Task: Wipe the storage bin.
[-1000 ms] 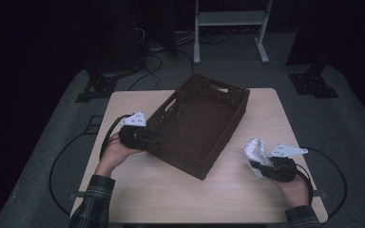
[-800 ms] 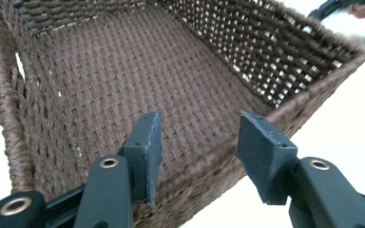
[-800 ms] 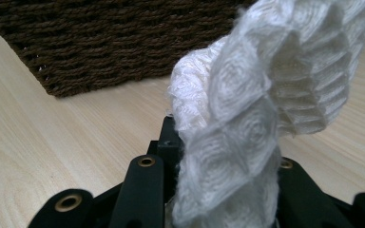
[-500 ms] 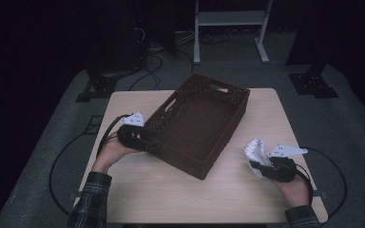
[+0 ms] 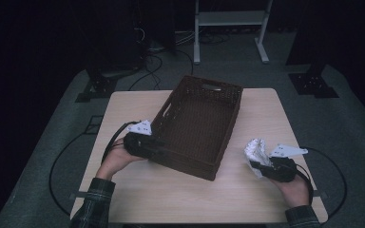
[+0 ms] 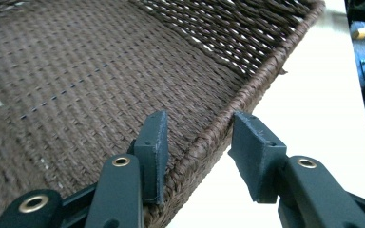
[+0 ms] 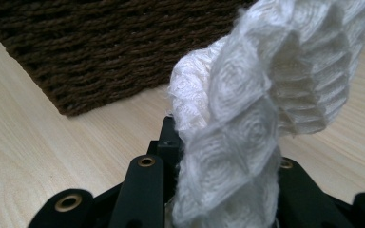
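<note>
A dark brown woven basket [image 5: 233,118] sits askew in the middle of the light wooden table [image 5: 171,194]. My left gripper [image 5: 159,147] reaches over the basket's left wall near its front corner. In the left gripper view the basket's rim [image 6: 247,90] runs between the jaws of the left gripper [image 6: 197,142]. These jaws have just been closing; one pad [image 6: 154,147] lies on the inner weave and the other stands a sliver off the rim. At the front right my right gripper [image 5: 259,166] is shut on a crumpled white cloth [image 5: 256,149], which bulges up out of the right gripper [image 7: 218,156] as a textured white cloth [image 7: 266,95].
The basket's outer corner [image 7: 100,47] lies just beyond the cloth. Bare tabletop runs along the front edge and the far right. Behind the table stand a white frame [image 5: 228,19], dark stand feet [image 5: 313,83] and cables on the grey floor.
My left gripper has slid a little nearer the table's front along the basket's left wall, with its jaws narrower around the rim. The right hand and the cloth have stayed put.
</note>
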A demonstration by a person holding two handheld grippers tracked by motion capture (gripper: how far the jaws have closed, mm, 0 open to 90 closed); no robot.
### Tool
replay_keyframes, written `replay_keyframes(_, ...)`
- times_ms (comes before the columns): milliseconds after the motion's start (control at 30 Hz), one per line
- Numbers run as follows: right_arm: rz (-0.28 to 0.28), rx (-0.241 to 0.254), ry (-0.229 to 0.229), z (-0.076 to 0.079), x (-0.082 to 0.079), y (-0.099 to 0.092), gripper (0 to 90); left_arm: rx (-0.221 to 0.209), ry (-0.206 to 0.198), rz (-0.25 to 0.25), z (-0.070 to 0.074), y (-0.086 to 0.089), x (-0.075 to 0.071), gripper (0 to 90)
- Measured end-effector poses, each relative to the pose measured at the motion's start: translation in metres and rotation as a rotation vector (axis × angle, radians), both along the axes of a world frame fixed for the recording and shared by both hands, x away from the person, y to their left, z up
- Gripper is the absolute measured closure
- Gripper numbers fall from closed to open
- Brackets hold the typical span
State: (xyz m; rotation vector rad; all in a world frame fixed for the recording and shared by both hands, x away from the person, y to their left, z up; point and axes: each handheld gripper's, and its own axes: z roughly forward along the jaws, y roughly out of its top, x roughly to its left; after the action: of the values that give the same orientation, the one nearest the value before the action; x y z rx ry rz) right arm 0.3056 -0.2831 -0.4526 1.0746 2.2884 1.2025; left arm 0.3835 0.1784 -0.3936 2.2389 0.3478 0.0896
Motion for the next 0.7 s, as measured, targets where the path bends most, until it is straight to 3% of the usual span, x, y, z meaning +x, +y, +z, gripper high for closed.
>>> replay_keyframes(233,0.000,0.002,0.001,0.000,0.000,0.000,69.5,0.006,-0.003,-0.020,-0.001,-0.007,-0.009,61.7)
replay_keyframes(433,0.001,0.004,0.000,0.001,0.000,0.000,69.5,-0.015,0.008,-0.031,-0.002,-0.007,-0.015,64.8)
replay_keyframes(700,0.002,0.003,-0.004,0.001,0.000,0.000,69.5,0.012,-0.007,-0.027,0.000,-0.013,-0.025,66.0)
